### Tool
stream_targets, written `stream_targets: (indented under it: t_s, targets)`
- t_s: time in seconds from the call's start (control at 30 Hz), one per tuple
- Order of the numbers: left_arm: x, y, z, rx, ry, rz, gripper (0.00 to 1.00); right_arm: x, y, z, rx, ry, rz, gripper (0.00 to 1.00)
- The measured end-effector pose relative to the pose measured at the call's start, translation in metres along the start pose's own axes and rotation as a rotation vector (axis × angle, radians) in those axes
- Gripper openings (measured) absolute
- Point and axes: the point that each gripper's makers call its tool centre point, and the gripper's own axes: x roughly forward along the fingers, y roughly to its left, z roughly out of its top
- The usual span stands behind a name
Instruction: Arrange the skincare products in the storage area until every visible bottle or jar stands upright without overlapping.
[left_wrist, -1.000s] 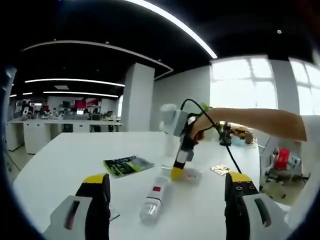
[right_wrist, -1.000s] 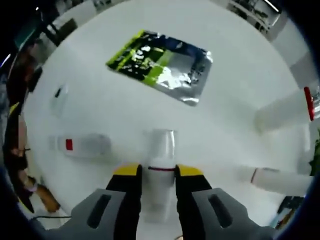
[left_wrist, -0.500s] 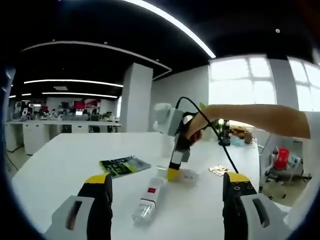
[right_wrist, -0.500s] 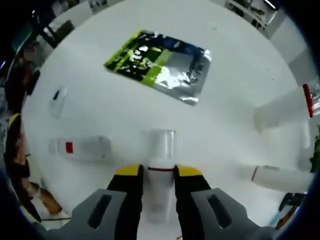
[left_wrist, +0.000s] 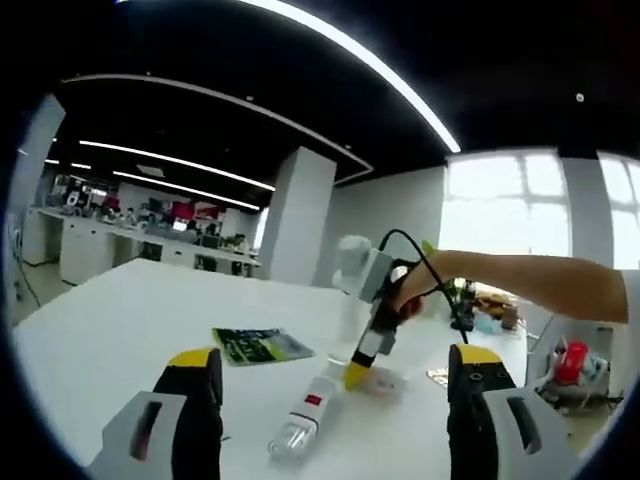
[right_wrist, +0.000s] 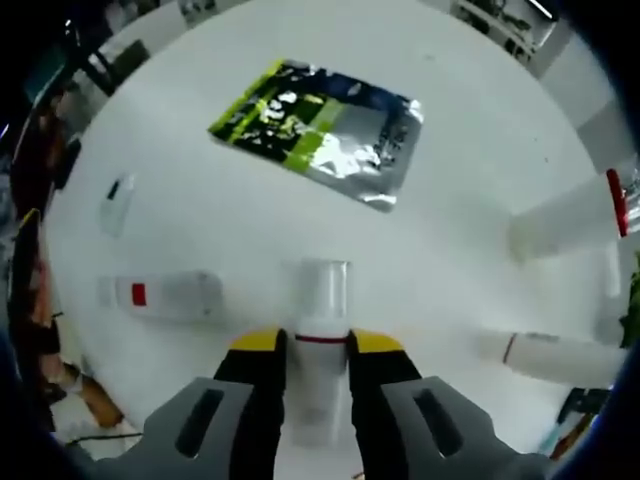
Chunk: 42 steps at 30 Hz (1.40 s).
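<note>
White plastic sits nearest in the right gripper view: a frosted bottle (right_wrist: 322, 300) with a thin red band lies on the counter (right_wrist: 480, 180), and the right claw (right_wrist: 320, 345) has its yellow-tipped jaws pressed against both sides of it, gripping it at the banded end. It does not look lifted yet. Just to the left lies a second bottle (right_wrist: 165, 295) with a red label, flat on its side and apart from the gripped one. To the right a third bottle (right_wrist: 555, 358) lies on its side near the counter's edge, and further up a fourth bottle (right_wrist: 565, 225) with a red end also looks to be lying down, though the fisheye bend makes that hard to say. Beyond them rests a green and silver sachet (right_wrist: 320, 130), flat, with a small clear packet (right_wrist: 117, 200) off to the left.

In the left gripper view the left claw (left_wrist: 335, 375) hangs above the counter with jaws wide apart and nothing between them.

By my reading little is done: no bottle stands upright, so all four remain to be righted.
</note>
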Motion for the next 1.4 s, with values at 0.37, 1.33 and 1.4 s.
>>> stream_targets:
  t_s: [0.37, 1.33, 1.4]
  targets:
    - [-0.005, 0.032, -0.015, 0.1, 0.123, 0.191, 0.8, 0.001, 0.001, -0.003, -0.001, -0.003, 0.003, 0.22]
    - [-0.029, -0.017, 0.015, 0.133, 0.077, 0.091, 0.32, 0.0, -0.015, 0.02, 0.003, -0.015, 0.011, 0.2]
    - [-0.031, -0.024, 0.017, 0.147, 0.078, 0.065, 0.23, -0.001, -0.014, 0.02, 0.004, -0.016, 0.01, 0.2]
